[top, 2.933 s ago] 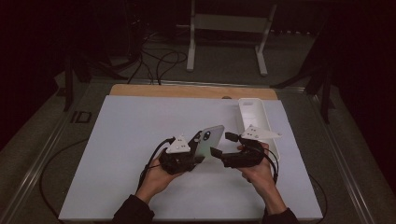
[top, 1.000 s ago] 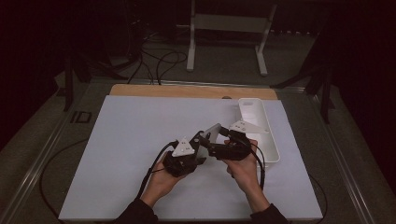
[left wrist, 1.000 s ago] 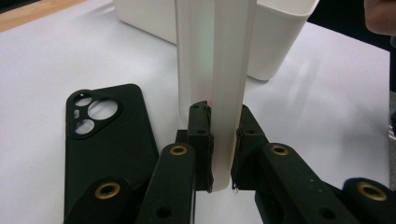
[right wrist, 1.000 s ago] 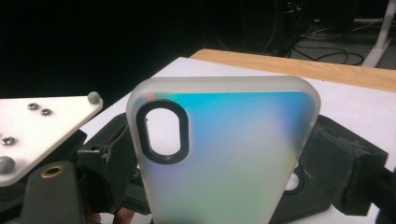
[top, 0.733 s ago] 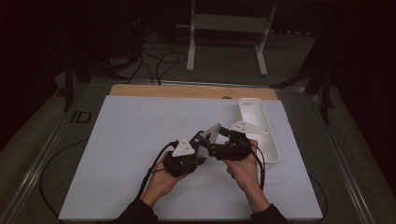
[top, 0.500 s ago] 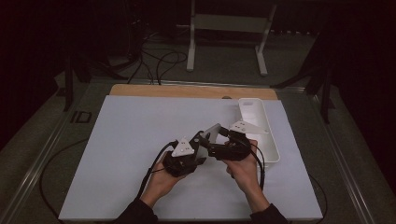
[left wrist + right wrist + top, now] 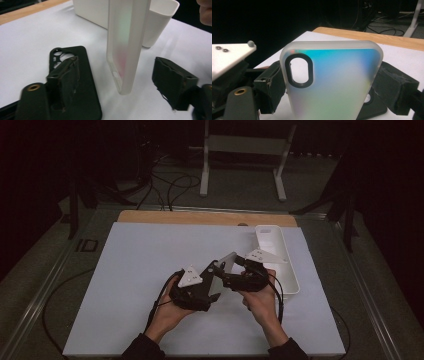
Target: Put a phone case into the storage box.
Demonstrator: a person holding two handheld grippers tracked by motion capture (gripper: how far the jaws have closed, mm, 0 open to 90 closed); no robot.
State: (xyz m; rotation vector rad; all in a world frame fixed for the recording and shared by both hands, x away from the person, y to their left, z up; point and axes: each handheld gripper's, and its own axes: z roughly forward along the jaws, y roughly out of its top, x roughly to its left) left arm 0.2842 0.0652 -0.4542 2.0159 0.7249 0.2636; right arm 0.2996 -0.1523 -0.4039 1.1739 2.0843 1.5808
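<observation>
A frosted translucent phone case with an oval camera hole and a blue-green sheen stands upright between the jaws of my right gripper, which is shut on its two long edges. In the high view the case tilts up at mid-table in that right gripper. My left gripper is open, and the case hangs edge-on in the gap, touching neither jaw. The left gripper faces the right one. A black phone case lies flat on the table under the left jaw, also visible below as the black case.
A long white tray stands just right of the grippers; its rounded end, the tray, is close behind the held case. A white sheet covers the table, with a wooden strip along the far edge.
Since the earliest frame both grippers have shifted left and nearer the person, and the translucent case has tipped up on edge. Over the last second almost nothing moved.
</observation>
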